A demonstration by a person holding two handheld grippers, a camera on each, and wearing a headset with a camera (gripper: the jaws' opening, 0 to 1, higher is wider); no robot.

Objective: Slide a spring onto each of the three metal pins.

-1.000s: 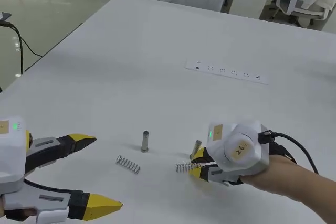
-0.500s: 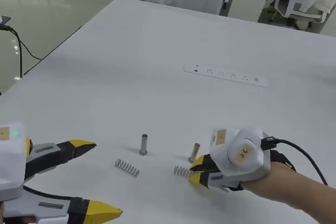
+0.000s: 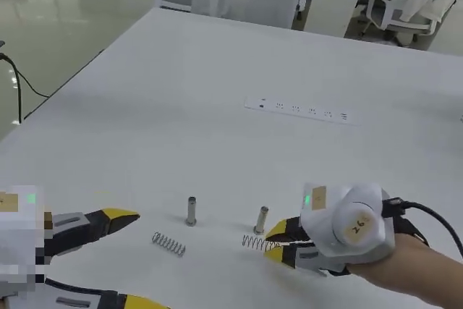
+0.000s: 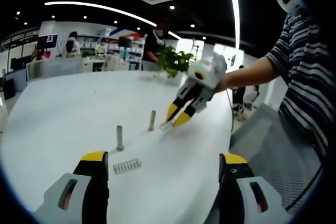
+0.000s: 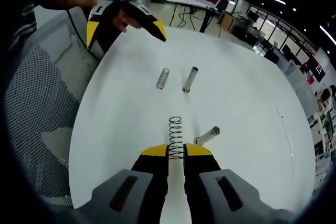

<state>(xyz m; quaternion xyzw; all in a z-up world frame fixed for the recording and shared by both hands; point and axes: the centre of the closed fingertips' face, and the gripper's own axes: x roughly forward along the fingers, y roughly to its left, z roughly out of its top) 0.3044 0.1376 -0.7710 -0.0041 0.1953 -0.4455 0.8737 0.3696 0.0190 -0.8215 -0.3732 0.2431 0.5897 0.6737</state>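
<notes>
- worktop [image 3: 217, 63]: white and long. The work is laid out close to its near edge, and a power strip [image 3: 296, 109] lies well apart toward the middle.
- right gripper [image 5: 176, 151]: its jaws are clamped on one end of the held spring [image 5: 175, 129]. The rest of the coil is carried out beyond the yellow tips, roughly level and low over the worktop.
- right pin [image 3: 261, 219]: metal, upright and bare. It is placed just beside the free end of the held spring; contact between them cannot be told.
- left pin [image 3: 191, 210]: metal, upright and bare. It is placed between the two grippers, near the near edge.
- loose spring [image 3: 168, 243]: laid flat on the worktop just beside the left pin, on the near-edge side, with nothing gripping it.
- left gripper [image 4: 164, 157]: its jaws are held wide apart with nothing between them. It hovers at the near left of the worktop and is pointed toward the pins.
- progress, as judged: two pins and two springs are entered, and no pin is sleeved yet.
- step in hand, as judged: the held spring is to be threaded onto the right pin.
  - The coil should be tipped until its open end faces straight down, then centred over the pin top.
  - It should be lowered along the pin's axis and released only once several coils are caught.
  - Sideways pressure is to be avoided, since the pin appears free-standing and could be toppled.
</notes>
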